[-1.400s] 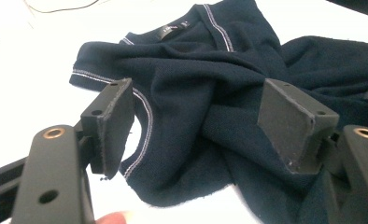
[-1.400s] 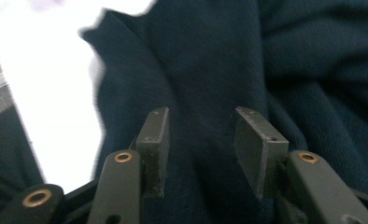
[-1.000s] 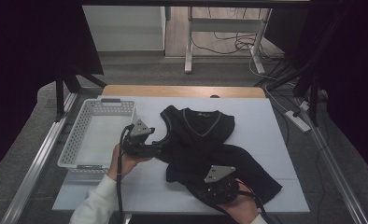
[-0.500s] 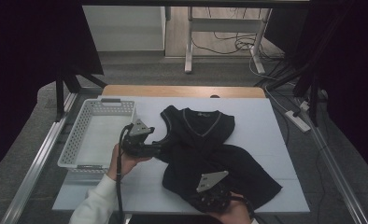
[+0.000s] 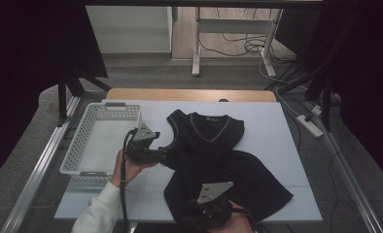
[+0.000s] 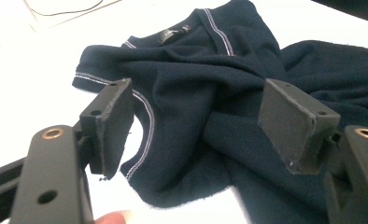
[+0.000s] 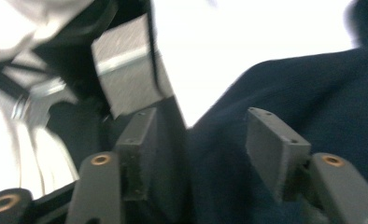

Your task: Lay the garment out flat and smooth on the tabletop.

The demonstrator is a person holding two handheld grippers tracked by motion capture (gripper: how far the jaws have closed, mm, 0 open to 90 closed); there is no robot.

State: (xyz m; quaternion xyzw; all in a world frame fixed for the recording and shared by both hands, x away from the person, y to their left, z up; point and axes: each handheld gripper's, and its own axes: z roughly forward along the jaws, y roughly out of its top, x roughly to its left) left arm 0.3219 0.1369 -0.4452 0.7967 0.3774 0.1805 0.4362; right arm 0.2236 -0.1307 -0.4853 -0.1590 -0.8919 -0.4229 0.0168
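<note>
Dark navy sleeveless sweater [image 5: 214,160] spread on white surface [image 5: 277,126], neckline toward far side, hem bunched toward near right edge.

Left hand [image 5: 131,167] reaching in from near left, sleeve white, forearm angled toward far right. Left tool [image 5: 166,154] held level at sweater's left armhole; jaws spread, pads either side of the trimmed armhole edge in left gripper view [image 6: 196,116], not pressing on cloth. Nothing pinched.

Right hand [image 5: 235,223] at near edge, partly cut off by frame. Right tool [image 5: 206,213] over the near hem of sweater, grey three-cornered plate on top. In right gripper view [image 7: 194,140], jaws parted about halfway, just been opening; dark cloth lying between and behind pads, no firm pinch visible.

White perforated basket [image 5: 78,145] on left of surface, just beside left hand.

Right gripper view blurred; bright and grey shapes at upper left not identifiable. Right tool's fingertips hard to make out against dark cloth in high view.
</note>
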